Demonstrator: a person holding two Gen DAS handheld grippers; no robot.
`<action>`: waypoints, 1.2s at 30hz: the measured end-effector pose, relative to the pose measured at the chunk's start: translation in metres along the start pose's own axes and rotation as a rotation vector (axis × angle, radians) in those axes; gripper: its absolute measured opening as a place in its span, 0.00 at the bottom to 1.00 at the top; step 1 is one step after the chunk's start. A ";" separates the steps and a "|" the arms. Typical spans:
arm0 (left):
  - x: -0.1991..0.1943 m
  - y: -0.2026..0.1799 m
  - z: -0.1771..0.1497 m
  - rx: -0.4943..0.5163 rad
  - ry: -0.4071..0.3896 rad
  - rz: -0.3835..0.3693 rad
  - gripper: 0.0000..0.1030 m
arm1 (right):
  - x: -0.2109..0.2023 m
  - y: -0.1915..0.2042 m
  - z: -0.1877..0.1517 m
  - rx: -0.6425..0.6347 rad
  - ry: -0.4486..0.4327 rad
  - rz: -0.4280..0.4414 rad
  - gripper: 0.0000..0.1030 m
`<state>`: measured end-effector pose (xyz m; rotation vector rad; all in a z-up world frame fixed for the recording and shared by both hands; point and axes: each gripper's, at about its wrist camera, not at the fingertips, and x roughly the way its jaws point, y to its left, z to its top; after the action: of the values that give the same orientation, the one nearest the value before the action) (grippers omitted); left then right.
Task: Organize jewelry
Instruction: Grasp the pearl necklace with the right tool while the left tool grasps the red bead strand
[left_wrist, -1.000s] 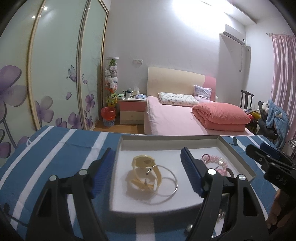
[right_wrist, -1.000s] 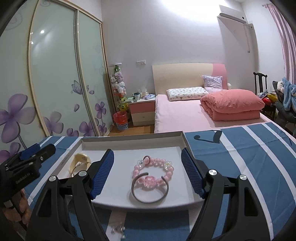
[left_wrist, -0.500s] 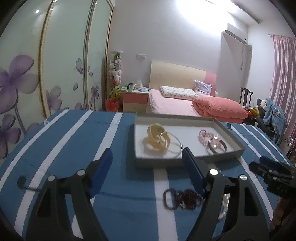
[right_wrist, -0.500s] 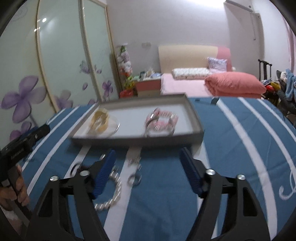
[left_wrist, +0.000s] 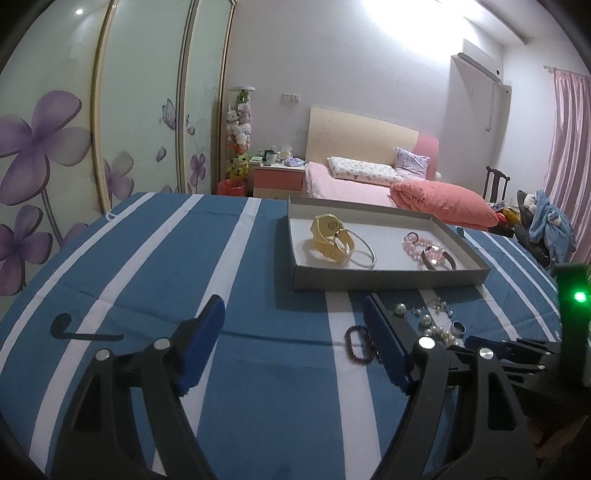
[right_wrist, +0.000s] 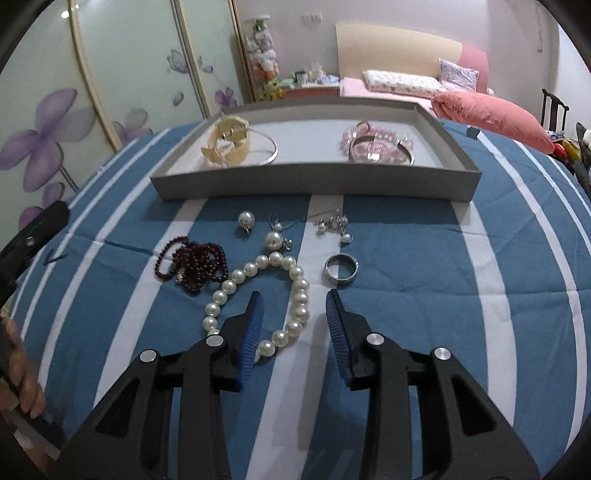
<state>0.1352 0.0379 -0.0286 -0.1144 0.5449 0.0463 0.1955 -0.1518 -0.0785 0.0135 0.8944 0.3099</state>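
The right gripper (right_wrist: 294, 306), with its blue-padded jaws standing moderately apart and holding nothing, is hovering low over the blue cloth with white stripes (right_wrist: 424, 295) that is covering the desk. The near part of a loop-shaped white pearl bracelet (right_wrist: 258, 295) is lying between its fingers, though whether the pads are touching the pearls cannot be told. Just left of the pearls a bundle of dark red beaded bracelets (right_wrist: 192, 267) is resting on the cloth, and just right of them a plain silver metal ring (right_wrist: 341, 269) is lying flat. Beyond these, small pearl earrings (right_wrist: 245, 219) and a thin silver chain with pearl drops (right_wrist: 330, 221) are sitting near the front wall of a shallow grey cardboard tray (right_wrist: 314, 182).

Inside the tray, a pale yellow wristwatch (right_wrist: 227, 144) is lying at the left end with a thin silver bangle (right_wrist: 271, 151) touching it, and a pink beaded bracelet (right_wrist: 373, 142) with a grey metal cuff (right_wrist: 380, 157) is lying at the right end, well apart from the watch.

The left gripper (left_wrist: 293, 325) is hanging above a bare stretch of the cloth with its jaws spread wide and gripping nothing; the tray (left_wrist: 388, 282) is sitting ahead of it and to the right, and the dark red beads (left_wrist: 356, 343) are showing just beside its right finger.
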 end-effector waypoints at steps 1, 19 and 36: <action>0.000 -0.001 0.000 0.002 0.003 -0.001 0.73 | 0.001 0.002 -0.001 -0.013 -0.008 -0.018 0.31; 0.041 -0.049 -0.009 0.101 0.177 -0.102 0.79 | -0.022 -0.096 -0.011 0.122 -0.018 -0.233 0.10; 0.101 -0.083 -0.017 0.178 0.372 -0.050 0.57 | -0.017 -0.100 -0.005 0.131 -0.019 -0.166 0.10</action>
<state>0.2187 -0.0456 -0.0879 0.0389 0.9147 -0.0736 0.2080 -0.2530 -0.0824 0.0623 0.8895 0.0958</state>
